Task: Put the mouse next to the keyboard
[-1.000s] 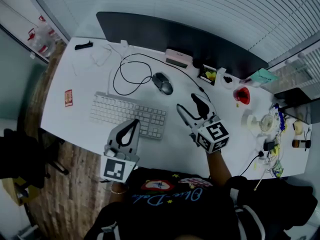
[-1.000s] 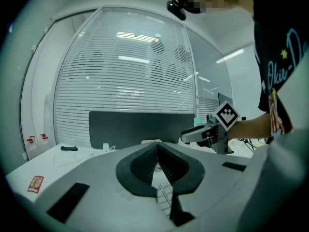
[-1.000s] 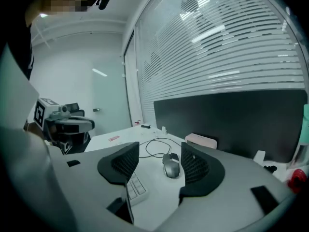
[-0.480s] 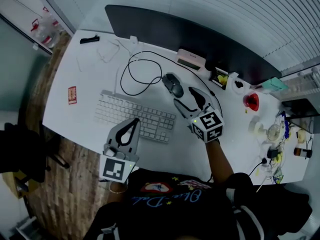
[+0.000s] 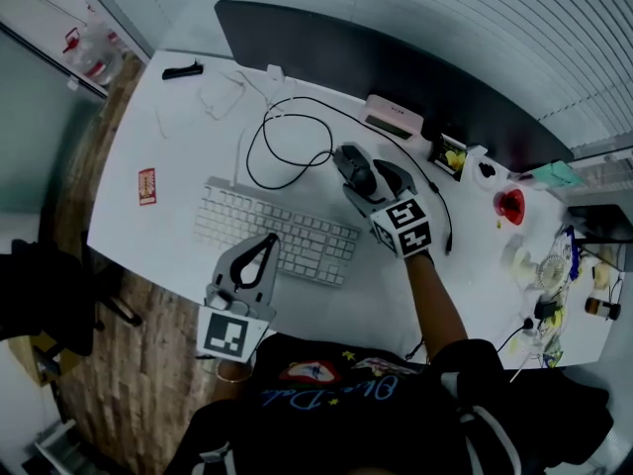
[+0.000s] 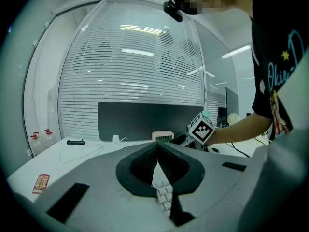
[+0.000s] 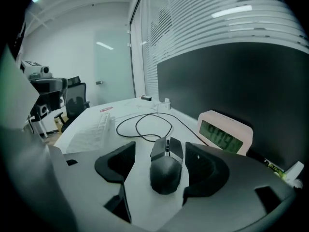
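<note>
Your right tool (image 5: 366, 174) is sitting low around the mouse (image 7: 165, 168). Its jaws have just been opening wide, so they're straddling the mouse with a gap on each side and the pads aren't touching it yet. That's making sense to me: you're wanting clearance past the body before squeezing. The mouse is lying on the surface (image 5: 168, 166) behind the right end of the keyboard (image 5: 277, 231), near the clock (image 7: 224, 137), with its cable (image 5: 287, 137) looping off to the left. Your left tool (image 6: 157, 146) is hanging by the keyboard's near edge, jaws together and gripping nothing, probably just keeping out of the way. I'm guessing that cable is going to be dragging once you're lifting.
</note>
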Available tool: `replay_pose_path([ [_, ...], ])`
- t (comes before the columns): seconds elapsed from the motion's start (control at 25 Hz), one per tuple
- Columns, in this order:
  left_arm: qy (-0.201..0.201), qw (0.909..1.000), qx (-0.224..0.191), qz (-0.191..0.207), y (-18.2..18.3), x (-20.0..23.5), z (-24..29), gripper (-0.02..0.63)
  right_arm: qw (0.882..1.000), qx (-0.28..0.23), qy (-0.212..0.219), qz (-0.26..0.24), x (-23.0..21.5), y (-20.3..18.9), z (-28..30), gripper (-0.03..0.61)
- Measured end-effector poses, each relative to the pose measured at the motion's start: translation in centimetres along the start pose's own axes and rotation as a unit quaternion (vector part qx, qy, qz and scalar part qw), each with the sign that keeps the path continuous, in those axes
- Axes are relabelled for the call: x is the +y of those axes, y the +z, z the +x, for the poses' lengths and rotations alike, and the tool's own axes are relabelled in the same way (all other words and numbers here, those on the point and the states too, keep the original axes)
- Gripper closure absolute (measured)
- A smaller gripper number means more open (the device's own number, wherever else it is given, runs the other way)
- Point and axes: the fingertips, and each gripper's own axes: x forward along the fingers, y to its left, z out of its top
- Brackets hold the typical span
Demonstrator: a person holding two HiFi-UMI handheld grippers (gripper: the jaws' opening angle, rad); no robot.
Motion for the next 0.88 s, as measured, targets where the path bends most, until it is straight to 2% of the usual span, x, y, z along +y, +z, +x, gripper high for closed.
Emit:
replay_pose_path([
  [0.52, -0.007, 0.9998, 0.017, -0.009, -1.3, 1.5, 0.8, 0.614, 0.998, 0.062, -0.004, 0.016, -1.2, -2.9, 4.5, 0.288],
  [0.88, -0.004, 0.9995, 0.026, -0.015, -2.0, 2.6, 0.6, 0.614, 0.997, 0.073, -0.017, 0.009, -1.6, -3.3, 5.2, 0.291],
])
